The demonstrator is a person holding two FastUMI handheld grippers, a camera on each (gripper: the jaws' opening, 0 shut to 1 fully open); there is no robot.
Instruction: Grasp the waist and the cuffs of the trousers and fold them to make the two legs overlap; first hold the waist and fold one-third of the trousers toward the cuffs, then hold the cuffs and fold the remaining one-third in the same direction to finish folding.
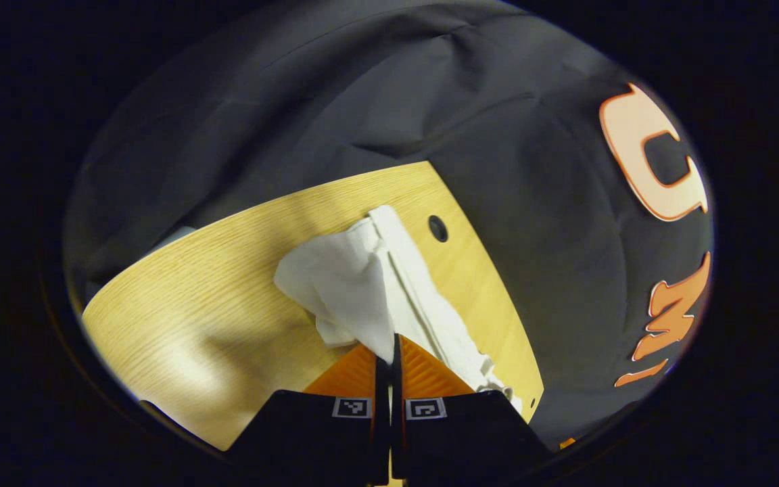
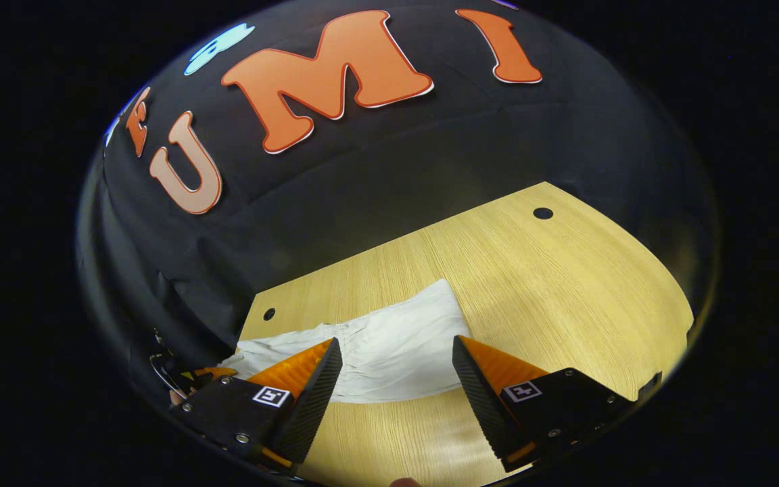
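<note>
Left gripper (image 1: 389, 355) pinches the white trousers (image 1: 362, 284); right gripper (image 2: 396, 358) hangs wide open above them.

Left gripper view: both fingers are pressed nearly together on a bunched fold of the trousers, the cloth rising from the tips and trailing off to the right along the wooden table (image 1: 180, 304), close to that table's edge. A thick seamed band runs along the far side of the bunch. A small dark hole (image 1: 437, 228) in the tabletop sits just beyond the cloth. Right gripper view: the fingers stand well apart with nothing between them; the trousers (image 2: 389, 345) lie flat on the table (image 2: 565, 284) beyond the tips, stretching toward the left edge.
</note>
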